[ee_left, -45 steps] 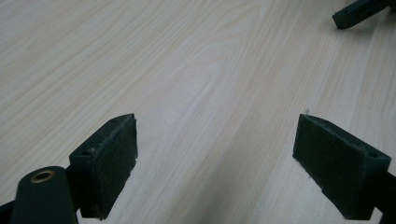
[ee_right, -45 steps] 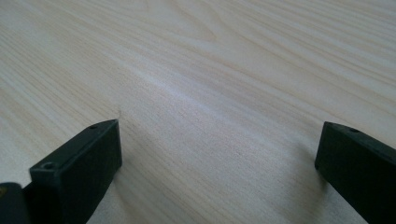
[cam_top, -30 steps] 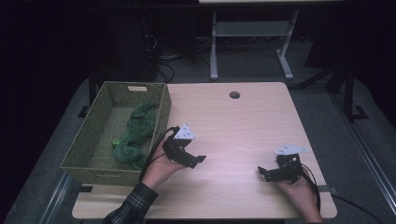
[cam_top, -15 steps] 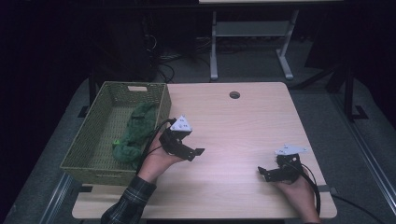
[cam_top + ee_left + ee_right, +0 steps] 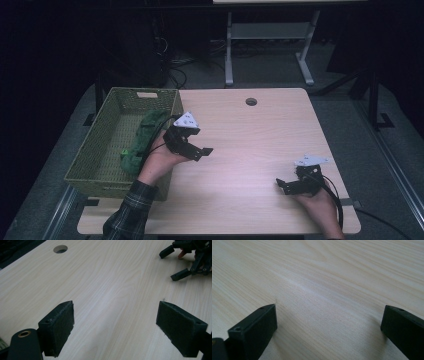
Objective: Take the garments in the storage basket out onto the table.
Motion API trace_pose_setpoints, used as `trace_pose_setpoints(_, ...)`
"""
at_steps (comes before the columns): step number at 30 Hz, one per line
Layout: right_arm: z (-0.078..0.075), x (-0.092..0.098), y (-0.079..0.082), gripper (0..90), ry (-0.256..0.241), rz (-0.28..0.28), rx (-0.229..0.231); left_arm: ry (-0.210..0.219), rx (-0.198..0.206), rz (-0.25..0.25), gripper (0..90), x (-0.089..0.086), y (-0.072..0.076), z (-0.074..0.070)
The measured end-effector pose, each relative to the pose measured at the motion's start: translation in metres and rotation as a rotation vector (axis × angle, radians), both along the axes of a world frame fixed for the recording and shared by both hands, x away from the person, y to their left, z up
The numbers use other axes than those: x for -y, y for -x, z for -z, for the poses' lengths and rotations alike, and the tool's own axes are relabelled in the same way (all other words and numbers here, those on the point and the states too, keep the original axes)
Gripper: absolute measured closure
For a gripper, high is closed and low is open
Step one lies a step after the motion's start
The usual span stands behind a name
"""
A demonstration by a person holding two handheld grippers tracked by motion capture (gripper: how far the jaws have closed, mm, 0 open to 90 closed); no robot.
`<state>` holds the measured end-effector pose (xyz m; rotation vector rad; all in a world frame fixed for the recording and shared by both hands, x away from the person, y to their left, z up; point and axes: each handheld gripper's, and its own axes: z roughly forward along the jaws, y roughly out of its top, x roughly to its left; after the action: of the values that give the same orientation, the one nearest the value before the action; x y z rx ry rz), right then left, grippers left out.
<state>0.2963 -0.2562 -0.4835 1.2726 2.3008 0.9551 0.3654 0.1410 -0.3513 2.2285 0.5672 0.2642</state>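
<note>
resting surface: wooden table (image 5: pixel 250 135), bare under both tools
basket (image 5: pixel 107 145): just left of left gripper (image 5: pixel 192 145)
green cloth (image 5: pixel 142 140): inside basket; likely soft, light; pinch a raised fold
left gripper: raised, jaws wide, empty
right gripper (image 5: pixel 282 185): low on table, jaws apart, empty

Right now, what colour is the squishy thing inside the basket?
Green. The cloth in the basket shows best in the high view.

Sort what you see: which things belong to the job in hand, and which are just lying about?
In the job:
left gripper, open
green cloth
woven basket

Just there:
right gripper, open, low over the table
cable hole
metal stand behind
</note>
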Motion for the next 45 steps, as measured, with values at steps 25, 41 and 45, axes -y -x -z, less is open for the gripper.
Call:
trace_pose_setpoints(25,0.000,0.000,0.000,0.2,-0.002,0.001,-0.001,-0.025,-0.011,-0.074,17.7,-0.060,-0.016,-0.015)
trace_pose_setpoints(41,0.000,0.000,0.000,0.2,-0.002,0.001,-0.002,-0.030,-0.001,-0.197,27.0,-0.104,-0.021,-0.015)
trace_pose_setpoints(45,0.000,0.000,0.000,0.2,-0.003,0.001,-0.001,-0.037,-0.003,-0.224,32.2,-0.116,-0.022,-0.013)
